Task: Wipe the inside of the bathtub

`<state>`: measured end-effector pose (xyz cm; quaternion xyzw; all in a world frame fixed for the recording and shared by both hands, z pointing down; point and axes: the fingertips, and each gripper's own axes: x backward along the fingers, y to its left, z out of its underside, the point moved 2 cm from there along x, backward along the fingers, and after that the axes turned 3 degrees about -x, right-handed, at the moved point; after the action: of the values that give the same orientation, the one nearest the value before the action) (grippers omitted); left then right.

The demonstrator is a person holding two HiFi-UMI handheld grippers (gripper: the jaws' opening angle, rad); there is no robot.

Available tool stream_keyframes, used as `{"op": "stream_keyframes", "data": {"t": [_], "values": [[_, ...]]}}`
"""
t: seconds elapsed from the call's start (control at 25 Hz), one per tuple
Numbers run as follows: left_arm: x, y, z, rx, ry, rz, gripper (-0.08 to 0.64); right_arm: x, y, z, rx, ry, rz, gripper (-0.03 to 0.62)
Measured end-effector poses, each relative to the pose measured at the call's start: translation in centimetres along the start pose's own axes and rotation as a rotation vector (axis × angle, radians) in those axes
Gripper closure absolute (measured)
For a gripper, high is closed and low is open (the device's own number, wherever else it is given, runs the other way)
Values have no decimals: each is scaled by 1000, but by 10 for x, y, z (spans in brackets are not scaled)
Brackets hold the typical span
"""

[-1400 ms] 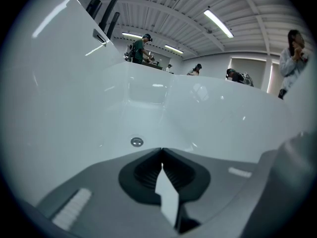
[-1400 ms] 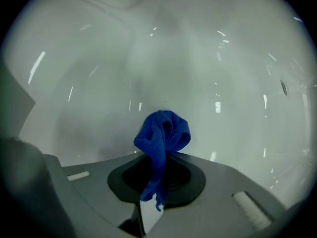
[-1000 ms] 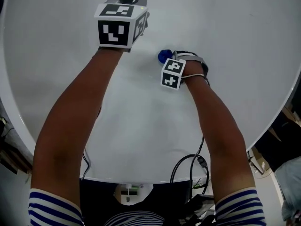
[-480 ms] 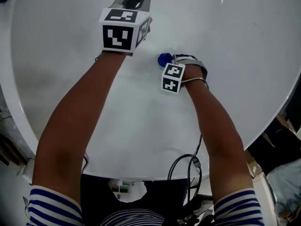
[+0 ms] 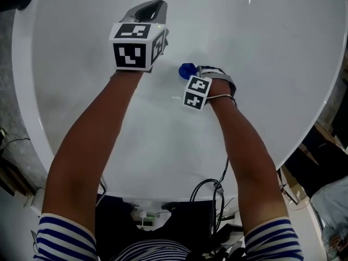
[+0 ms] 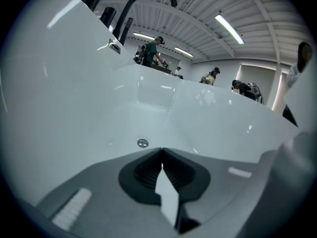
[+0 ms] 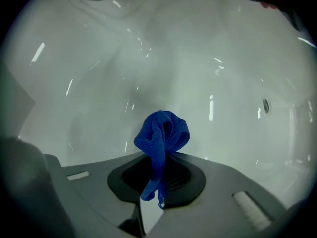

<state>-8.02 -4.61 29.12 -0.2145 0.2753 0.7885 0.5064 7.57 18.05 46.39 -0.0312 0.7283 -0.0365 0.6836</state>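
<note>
The white bathtub [image 5: 261, 64] fills the head view, and both arms reach down into it. My right gripper [image 5: 191, 74] is shut on a bunched blue cloth [image 5: 187, 69], low against the tub's inner surface near the middle. In the right gripper view the blue cloth [image 7: 162, 135] sticks out past the closed jaws of the right gripper [image 7: 161, 155] toward the white tub wall [image 7: 148, 58]. My left gripper [image 5: 154, 5] is held higher and to the left, shut with nothing in it. Its closed jaws show in the left gripper view, where the left gripper [image 6: 162, 149] points along the tub.
A small round metal fitting [image 6: 142, 143] sits in the tub's wall, also seen as the fitting [image 7: 266, 105] at the right. A black faucet [image 6: 143, 4] arches over the tub's rim. Several people stand in the background. Cables [image 5: 215, 192] hang at the near rim.
Both grippers have shifted slightly left in the head view, and the right one with the cloth has moved a little along the tub's surface. Neither grip has changed.
</note>
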Motion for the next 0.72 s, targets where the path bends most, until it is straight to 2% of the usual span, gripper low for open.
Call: {"op": "stream_keyframes", "data": {"t": [0.12,0.2,0.28,0.36,0.52,0.72], "values": [[10,1,-4,13,-29,-23,557,22,-16,-6,-272,-139,45,538],[22,-1,-11,23,-52,-33,557,51,-30,-7,-470,-264,107,538],[37,-8,-26,30,-84,-38,557,93,-46,-4,-625,-390,183,538],[54,-19,-47,24,-120,-38,557,140,-58,3,-728,-488,252,538],[98,-51,-104,-1,-190,-37,557,241,-72,25,-863,-636,367,538],[180,-106,-200,-61,-316,-6,557,408,-74,60,-1037,-893,523,537]]}}
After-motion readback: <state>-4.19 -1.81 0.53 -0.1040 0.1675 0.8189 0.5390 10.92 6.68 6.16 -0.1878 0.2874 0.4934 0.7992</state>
